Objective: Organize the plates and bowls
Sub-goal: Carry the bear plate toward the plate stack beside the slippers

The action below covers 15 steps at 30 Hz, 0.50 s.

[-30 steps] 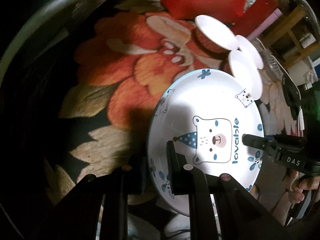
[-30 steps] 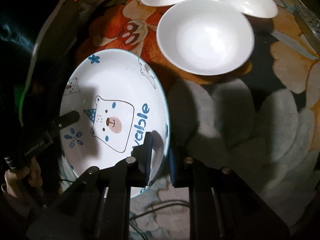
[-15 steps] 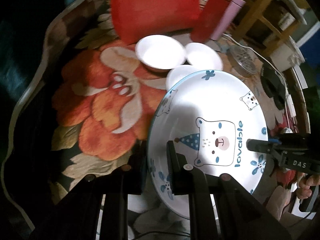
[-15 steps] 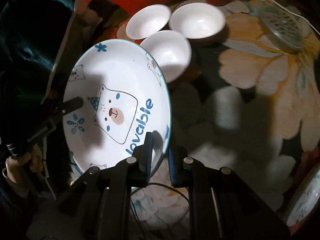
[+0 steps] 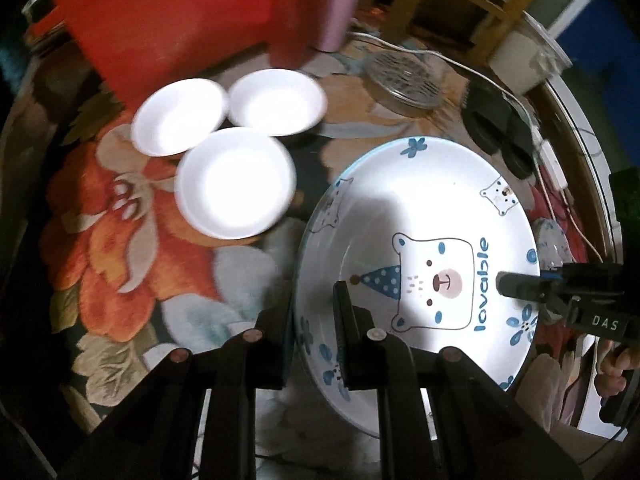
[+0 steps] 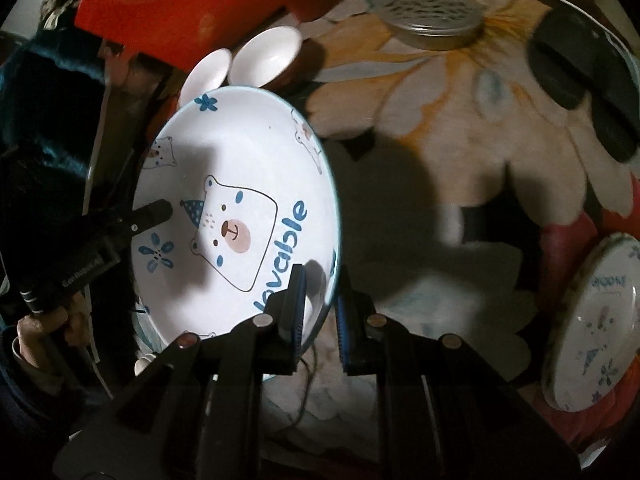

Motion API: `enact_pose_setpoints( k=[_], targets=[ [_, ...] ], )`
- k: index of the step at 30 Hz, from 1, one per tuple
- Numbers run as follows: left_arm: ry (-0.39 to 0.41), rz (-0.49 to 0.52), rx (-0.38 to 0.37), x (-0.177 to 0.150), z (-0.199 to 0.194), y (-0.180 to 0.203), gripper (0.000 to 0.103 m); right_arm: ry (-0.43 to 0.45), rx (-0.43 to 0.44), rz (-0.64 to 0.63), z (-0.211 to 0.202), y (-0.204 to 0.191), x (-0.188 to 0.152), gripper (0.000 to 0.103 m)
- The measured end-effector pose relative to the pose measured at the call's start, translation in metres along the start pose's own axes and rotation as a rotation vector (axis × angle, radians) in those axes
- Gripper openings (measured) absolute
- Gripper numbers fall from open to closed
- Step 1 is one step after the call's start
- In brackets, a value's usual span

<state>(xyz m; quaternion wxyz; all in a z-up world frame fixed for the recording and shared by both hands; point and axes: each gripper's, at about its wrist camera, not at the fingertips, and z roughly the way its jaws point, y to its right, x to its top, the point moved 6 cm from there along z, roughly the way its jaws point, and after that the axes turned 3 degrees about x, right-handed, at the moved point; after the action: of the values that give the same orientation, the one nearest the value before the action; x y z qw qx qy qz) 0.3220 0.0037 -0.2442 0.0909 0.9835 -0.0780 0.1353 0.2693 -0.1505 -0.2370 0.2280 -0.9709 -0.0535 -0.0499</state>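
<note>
Big change vs a sec ago: the bear plate (image 5: 420, 248) is lifted well clear of the counter (image 5: 120, 240) and carried to the right. The three white bowls (image 5: 236, 182), which sat right behind its rim before, are now well apart on the left of the left wrist view. In the right wrist view a second bear plate (image 6: 592, 320) has come into sight at the far right edge, resting on the floral cloth. My read: the carried plate is en route to stack on that one, so step = transport, roughly mid-way; bowls not yet dealt with.

Grip: left hand-held gripper (image 5: 314, 320) is closed down to plate thickness on the near-left rim, one finger under, one finger on the inner face. Right hand-held gripper (image 6: 320, 304) is pinched the same way on the opposite rim by the "lovable" text. Both were clamped at the same spots a sec ago, so no slip.

Plate itself: round, shallow w/ a raised rim, glossy white, thin blue edge. Blue-outlined bear w/ a dotted party hat in the centre, small bears and blue flowers round the border. Held tilted, not level. Glaze looks slick, so I'd expect the edge-only pinch to be the weak point when setting it down.

Other stuff: red box (image 5: 168, 20) and a metal lid (image 5: 404, 80) at the back, both blurred.
</note>
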Motion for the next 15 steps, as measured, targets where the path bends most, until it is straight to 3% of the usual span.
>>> enact_pose_setpoints(
  k=[15],
  targets=[
    [-0.03,0.19,-0.038,0.006,0.03,0.123,0.016,0.076,-0.021,0.154,-0.046,0.103,-0.038,0.015]
  ],
)
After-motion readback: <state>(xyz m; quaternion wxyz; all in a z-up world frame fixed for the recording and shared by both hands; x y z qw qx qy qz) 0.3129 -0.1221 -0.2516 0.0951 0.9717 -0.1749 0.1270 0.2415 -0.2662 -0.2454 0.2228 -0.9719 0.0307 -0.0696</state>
